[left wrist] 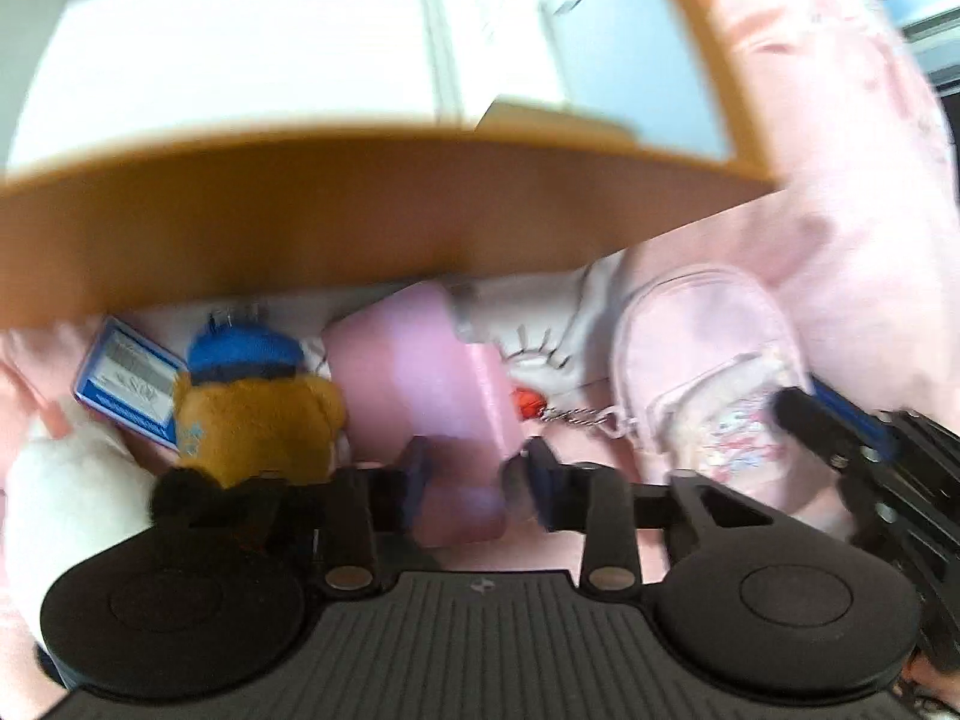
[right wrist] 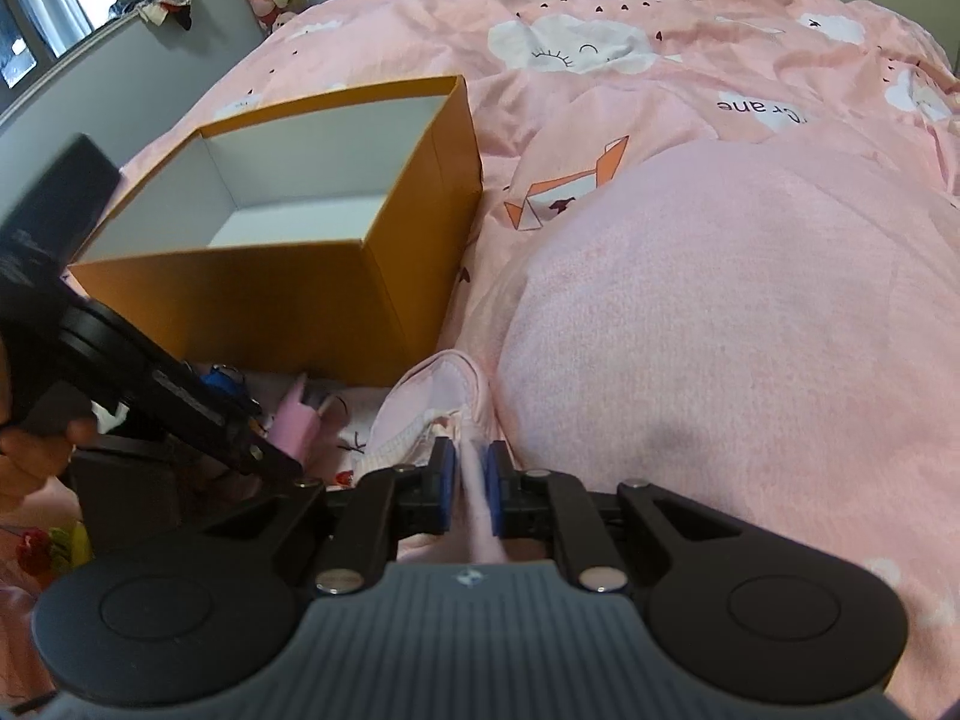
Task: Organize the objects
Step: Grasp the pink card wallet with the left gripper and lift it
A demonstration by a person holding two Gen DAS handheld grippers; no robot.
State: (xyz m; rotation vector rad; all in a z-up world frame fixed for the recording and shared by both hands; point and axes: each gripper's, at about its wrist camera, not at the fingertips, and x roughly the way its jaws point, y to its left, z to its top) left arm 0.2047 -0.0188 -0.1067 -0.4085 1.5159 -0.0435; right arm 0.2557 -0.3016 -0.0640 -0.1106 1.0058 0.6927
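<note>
My left gripper point(left wrist: 477, 480) is shut on a pink block-shaped case point(left wrist: 420, 372), its pads pressing the near end. Just beyond stands an open orange box point(left wrist: 300, 222) with a white, empty inside point(right wrist: 270, 306). A pale pink pouch point(left wrist: 708, 360) lies to the right of the case on the bed. My right gripper point(right wrist: 468, 474) is shut on this pouch's near edge point(right wrist: 432, 396). In the right wrist view the left gripper point(right wrist: 270, 456) reaches in from the left, with the pink case point(right wrist: 294, 426) below the box's front wall.
A brown plush toy with a blue hat point(left wrist: 258, 414), a blue card point(left wrist: 126, 384) and a white plush point(left wrist: 66, 498) lie left of the case. A chain with a red bead point(left wrist: 531, 402) hangs from the pouch. A fluffy pink cushion point(right wrist: 720, 330) fills the right of the pink bedspread point(right wrist: 600, 48).
</note>
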